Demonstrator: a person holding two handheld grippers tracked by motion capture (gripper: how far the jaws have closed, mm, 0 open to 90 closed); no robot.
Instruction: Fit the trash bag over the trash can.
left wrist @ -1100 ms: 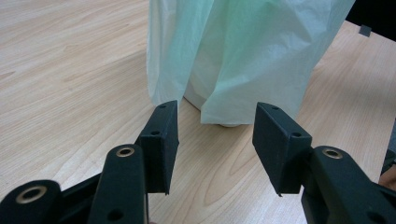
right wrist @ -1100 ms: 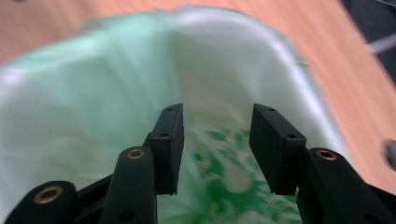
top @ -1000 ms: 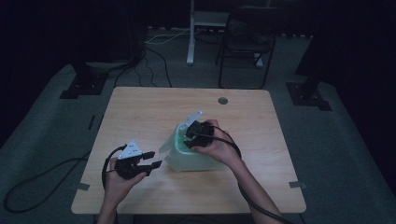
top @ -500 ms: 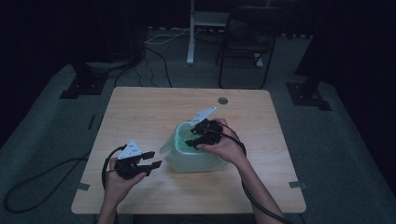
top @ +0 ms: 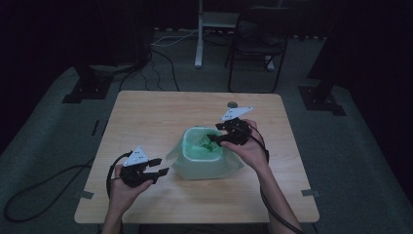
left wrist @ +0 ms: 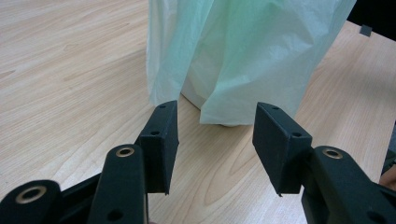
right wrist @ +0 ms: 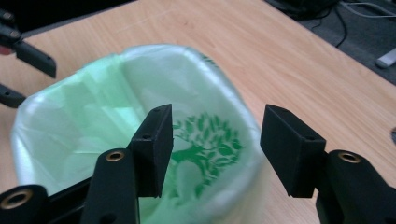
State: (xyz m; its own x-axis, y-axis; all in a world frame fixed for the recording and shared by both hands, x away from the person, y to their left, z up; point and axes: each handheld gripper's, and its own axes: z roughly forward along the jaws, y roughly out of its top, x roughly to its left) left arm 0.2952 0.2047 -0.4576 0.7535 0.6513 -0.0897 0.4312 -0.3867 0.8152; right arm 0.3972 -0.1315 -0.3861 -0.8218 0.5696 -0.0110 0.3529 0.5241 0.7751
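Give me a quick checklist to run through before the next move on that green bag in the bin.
1. Right claw open: ok, jaws apart over the bin's rim.
2. Left claw open: ok, jaws apart and holding nothing, near the bag's hanging skirt.
3. Green bag lining the bin with its top folded over the rim: ok, mouth open and the tree print on the inside.
4. Bag seated evenly all around: cannot tell, the draped plastic looks bunched on the left claw's side.
5. Table beside the bin free for the hands: ok, apart from a small dark round thing at the far edge.
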